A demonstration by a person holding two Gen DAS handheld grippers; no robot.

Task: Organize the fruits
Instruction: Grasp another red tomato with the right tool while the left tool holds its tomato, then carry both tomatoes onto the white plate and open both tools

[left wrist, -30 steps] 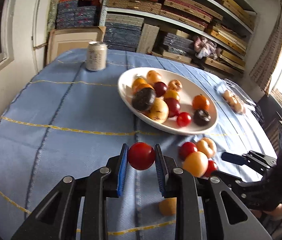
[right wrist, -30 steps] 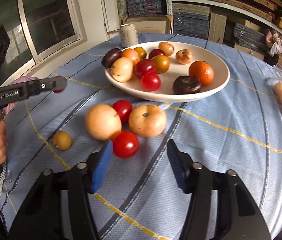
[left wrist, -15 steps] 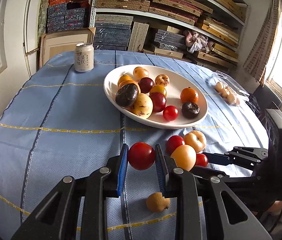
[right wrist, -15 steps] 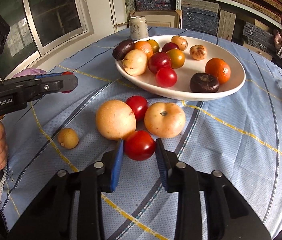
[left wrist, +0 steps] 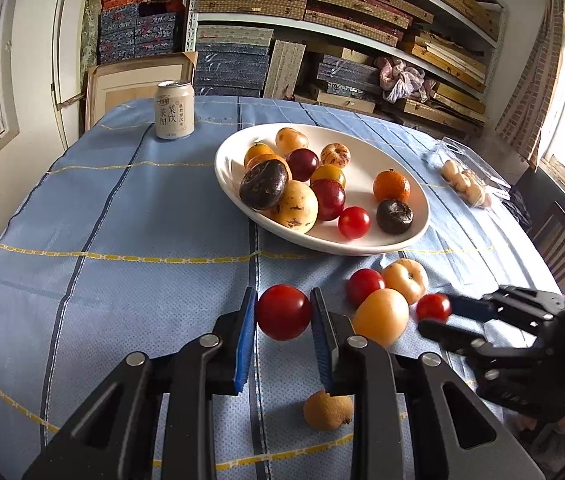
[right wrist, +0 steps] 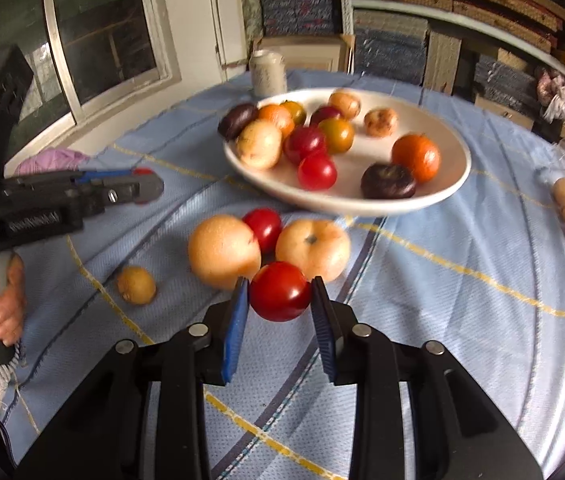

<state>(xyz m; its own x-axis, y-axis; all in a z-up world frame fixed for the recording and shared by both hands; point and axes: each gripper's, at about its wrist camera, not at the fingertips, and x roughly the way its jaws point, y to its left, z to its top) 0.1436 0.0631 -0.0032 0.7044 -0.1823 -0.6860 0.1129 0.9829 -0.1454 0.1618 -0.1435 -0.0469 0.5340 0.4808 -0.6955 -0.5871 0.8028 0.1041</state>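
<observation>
Your table (left wrist: 130, 216) wore a blue cloth with yellow lines. On it sat a white plate (left wrist: 418, 222) of fruit, a drink can (left wrist: 175, 109), a clear packet (left wrist: 468, 184), two peaches (right wrist: 224, 252), a tomato (right wrist: 263, 227) between them and a small brown fruit (right wrist: 136, 285).

A pale blue tablecloth (left wrist: 142, 220) carries yellow and dark blue lines; the oval white plate (left wrist: 362, 148) is plain.

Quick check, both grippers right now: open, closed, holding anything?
Left gripper: shut on a red tomato.
Right gripper: jaws just closed, now shut on another red tomato.
</observation>
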